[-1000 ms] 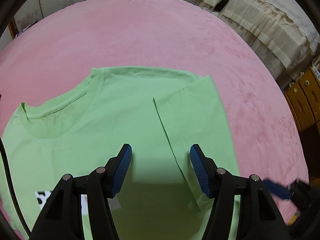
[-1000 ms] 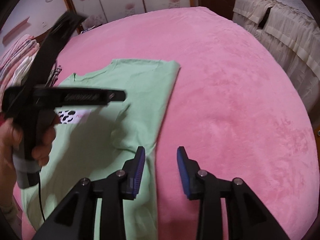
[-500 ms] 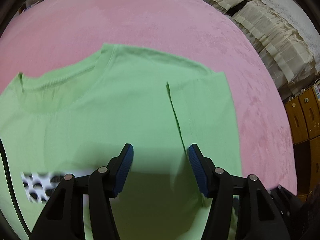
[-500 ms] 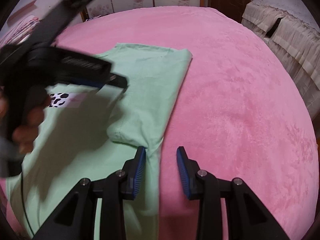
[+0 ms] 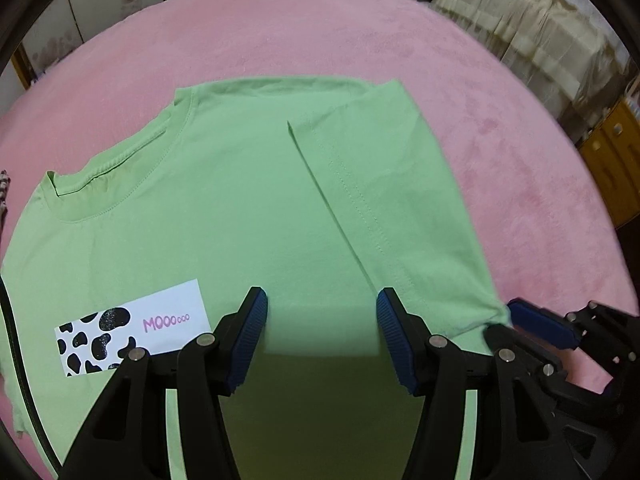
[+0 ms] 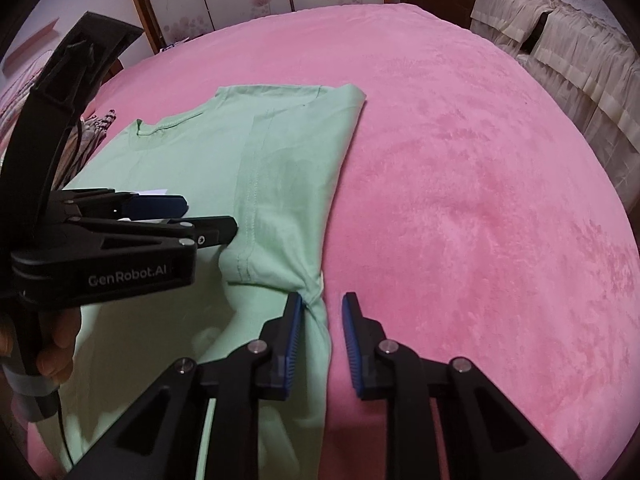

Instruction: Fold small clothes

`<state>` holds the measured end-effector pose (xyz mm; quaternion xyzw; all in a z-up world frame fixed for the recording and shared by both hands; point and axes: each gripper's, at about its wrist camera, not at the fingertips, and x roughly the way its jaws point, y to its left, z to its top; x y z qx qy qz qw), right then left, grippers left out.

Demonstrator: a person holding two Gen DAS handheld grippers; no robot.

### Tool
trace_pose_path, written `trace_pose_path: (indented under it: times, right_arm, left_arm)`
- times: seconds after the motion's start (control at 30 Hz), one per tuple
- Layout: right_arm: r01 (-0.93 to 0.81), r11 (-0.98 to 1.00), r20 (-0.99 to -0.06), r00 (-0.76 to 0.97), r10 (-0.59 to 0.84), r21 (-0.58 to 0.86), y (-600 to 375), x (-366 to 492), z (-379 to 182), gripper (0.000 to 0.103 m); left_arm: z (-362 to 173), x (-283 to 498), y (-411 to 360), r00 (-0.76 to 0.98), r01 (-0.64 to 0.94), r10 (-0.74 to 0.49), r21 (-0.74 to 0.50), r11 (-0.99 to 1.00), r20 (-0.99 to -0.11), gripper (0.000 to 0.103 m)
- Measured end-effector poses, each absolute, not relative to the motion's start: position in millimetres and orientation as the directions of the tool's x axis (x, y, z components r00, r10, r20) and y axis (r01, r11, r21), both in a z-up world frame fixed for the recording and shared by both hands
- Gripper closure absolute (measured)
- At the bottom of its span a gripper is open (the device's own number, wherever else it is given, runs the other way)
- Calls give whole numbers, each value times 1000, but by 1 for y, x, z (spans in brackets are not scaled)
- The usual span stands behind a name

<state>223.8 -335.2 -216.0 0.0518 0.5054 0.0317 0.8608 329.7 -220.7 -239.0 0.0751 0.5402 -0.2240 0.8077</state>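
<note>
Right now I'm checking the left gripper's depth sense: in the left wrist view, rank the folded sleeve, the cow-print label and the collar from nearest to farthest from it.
From the left gripper:
1. Folded sleeve, beside the right finger.
2. Cow-print label, left on the chest.
3. Collar, far left, toward the shirt's top.

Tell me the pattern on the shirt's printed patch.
Black cow spots on white, beside pink lettering; the printed patch shows best in the left wrist view.

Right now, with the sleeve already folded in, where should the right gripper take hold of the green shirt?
I'd grip the shirt at its folded right edge, coming in low from the bedspread side. That edge lies between the right gripper and its open fingers, bunched where the sleeve corner ends, so there is thickness to pinch.
</note>
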Motion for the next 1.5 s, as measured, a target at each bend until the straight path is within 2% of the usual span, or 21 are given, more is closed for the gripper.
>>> trace_pose_path:
  times: [0.1, 0.27, 0.4, 0.5, 0.7, 0.8, 0.83, 0.87, 0.9, 1.0, 1.1, 1.37, 1.43, 1.47, 1.5]
  right_arm:
    - [-19, 987, -845, 514, 149, 162, -339, 221, -197, 82]
    - [1, 988, -826, 549, 129, 155, -349, 250, -174, 82]
    - [18, 986, -825, 550, 128, 165, -360, 298, -173, 82]
    - [42, 983, -836, 532, 130, 180, -371, 333, -184, 82]
    - [64, 952, -846, 480, 233, 299, -384, 378, -208, 82]
    - [56, 963, -867, 451, 211, 264, -382, 390, -219, 82]
    - [60, 964, -874, 438, 210, 261, -383, 392, -223, 87]
    - [63, 964, -879, 429, 208, 259, -384, 395, -227, 97]
    - [65, 965, -880, 430, 204, 255, -386, 396, -229, 99]
    - [78, 968, -869, 463, 176, 237, -391, 394, -226, 100]
    - [97, 988, -879, 474, 60, 120, -390, 393, -227, 103]
    - [112, 985, -861, 506, 60, 134, -391, 375, -211, 103]
    - [97, 987, -850, 523, 59, 128, -384, 361, -198, 103]
    - [92, 988, -847, 528, 60, 127, -381, 357, -194, 103]
    - [84, 989, -842, 536, 61, 125, -376, 348, -185, 103]
  left_arm:
    - [-217, 341, -210, 332, 438, -352, -188, 879, -875, 46]
    - [-200, 377, -205, 366, 403, -385, -229, 886, -847, 46]
    - [-208, 411, -212, 362, 387, -374, -227, 894, -854, 47]
    - [-217, 426, -212, 362, 386, -343, -196, 902, -866, 51]
    - [-241, 437, -227, 350, 378, -307, -167, 911, -885, 51]
    - [-245, 435, -225, 356, 373, -300, -160, 914, -885, 51]
    - [-247, 438, -226, 359, 372, -298, -157, 915, -884, 51]
    - [-248, 439, -226, 363, 372, -295, -153, 916, -884, 51]
    - [-249, 438, -228, 366, 371, -293, -151, 916, -883, 51]
    - [-253, 439, -236, 375, 369, -288, -143, 918, -881, 51]
    - [-257, 437, -238, 383, 365, -275, -129, 922, -882, 51]
    - [-248, 432, -246, 384, 369, -255, -106, 924, -888, 51]
    - [-239, 428, -243, 385, 365, -254, -106, 925, -887, 39]
    - [-233, 425, -241, 392, 359, -253, -106, 927, -885, 28]
    - [-225, 420, -237, 411, 348, -248, -101, 932, -877, 24]
